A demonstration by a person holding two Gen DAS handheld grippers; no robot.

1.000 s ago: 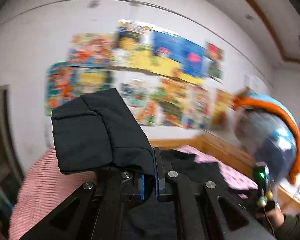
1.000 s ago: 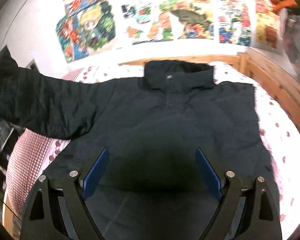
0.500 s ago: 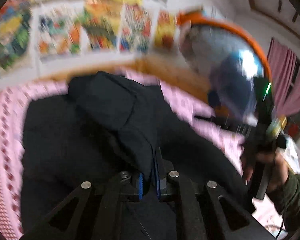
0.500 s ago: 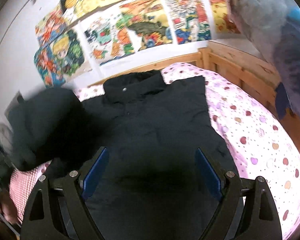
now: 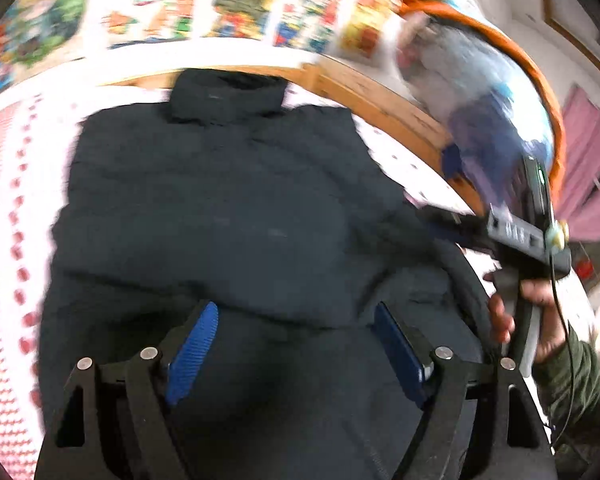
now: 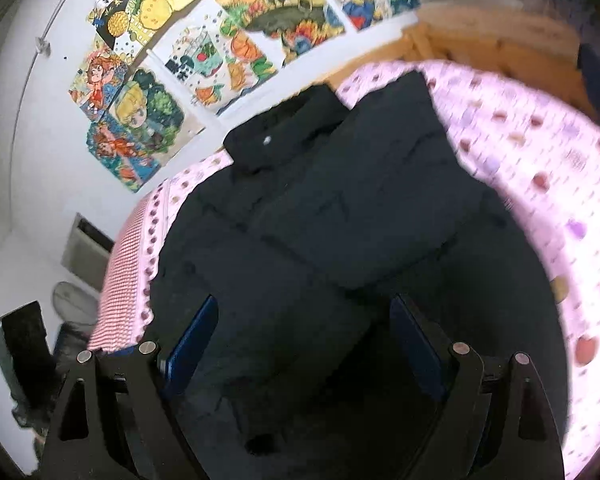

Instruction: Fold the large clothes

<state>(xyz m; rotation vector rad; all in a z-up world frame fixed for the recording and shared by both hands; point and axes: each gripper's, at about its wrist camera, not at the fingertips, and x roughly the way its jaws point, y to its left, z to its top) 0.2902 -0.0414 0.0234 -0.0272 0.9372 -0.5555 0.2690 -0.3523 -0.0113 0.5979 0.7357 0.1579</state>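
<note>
A black padded jacket (image 5: 220,208) lies flat on the pink bed, collar toward the headboard; it also shows in the right wrist view (image 6: 340,216). Both sleeves lie folded across its front (image 6: 364,208). My left gripper (image 5: 296,316) is open and empty, just above the jacket's lower part. My right gripper (image 6: 304,312) is open and empty over the jacket's lower middle. The right gripper's body and the hand holding it (image 5: 520,240) show at the jacket's right edge in the left wrist view.
The pink dotted bedsheet (image 6: 560,208) surrounds the jacket. A wooden bed frame (image 5: 380,100) runs along the far and right sides. Posters (image 6: 228,32) cover the wall. A large blue and orange object (image 5: 500,92) stands beyond the right rail. Furniture (image 6: 24,344) sits on the floor at left.
My left gripper carried the jacket's sleeve over onto the jacket's front and let it go; its jaws went from shut to open. The right gripper stayed open and tilted.
</note>
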